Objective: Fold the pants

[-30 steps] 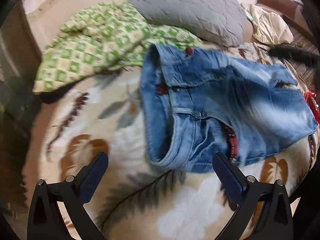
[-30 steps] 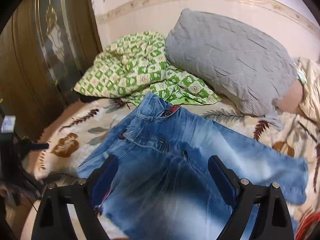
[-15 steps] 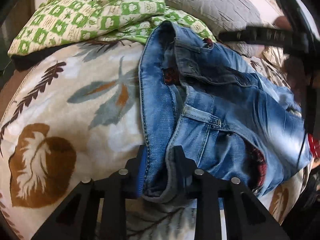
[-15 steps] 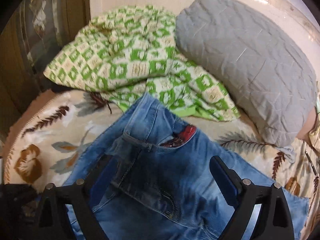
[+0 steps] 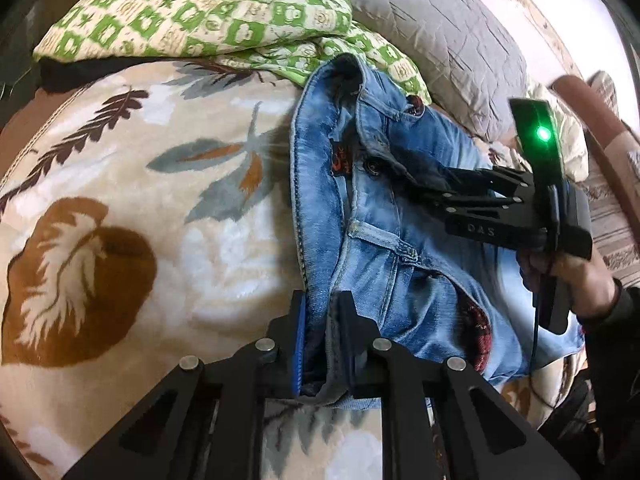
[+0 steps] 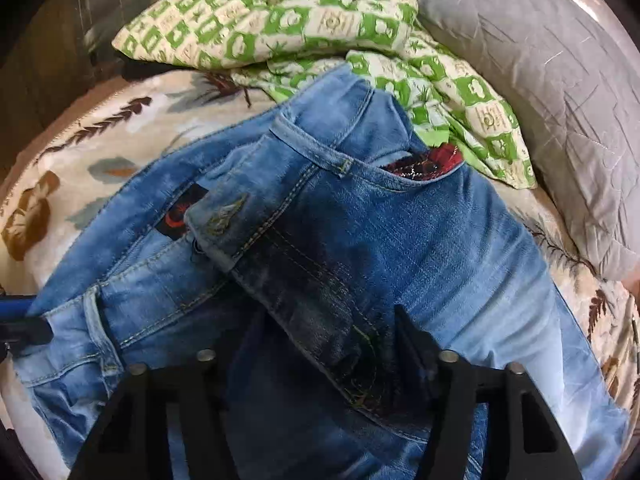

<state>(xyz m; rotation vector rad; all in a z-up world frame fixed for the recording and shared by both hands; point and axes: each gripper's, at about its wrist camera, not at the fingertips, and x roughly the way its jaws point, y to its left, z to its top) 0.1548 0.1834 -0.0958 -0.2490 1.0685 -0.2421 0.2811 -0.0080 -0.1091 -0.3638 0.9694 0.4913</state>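
left tongs [image 5: 322, 340] now clamping jeans [image 5: 400, 248] waistband, right tongs [image 6: 332, 344] closing over fly

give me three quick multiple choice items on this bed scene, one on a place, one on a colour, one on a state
1. Where does the green checked quilt lie relative to the jeans?
A. beyond the waistband, towards the wall
B. under the grey pillow only
C. on the floor

2. What colour is the pillow?
A. red
B. grey
C. yellow

3. What is the left gripper doing?
A. hanging open above the bedspread
B. shut on nothing
C. pinching the waistband edge of the jeans

Answers:
1. A, the quilt sits just past the top of the waistband.
2. B, its quilted cover is plain grey.
3. C, folded denim is pressed between its two fingers, which have just been closing.
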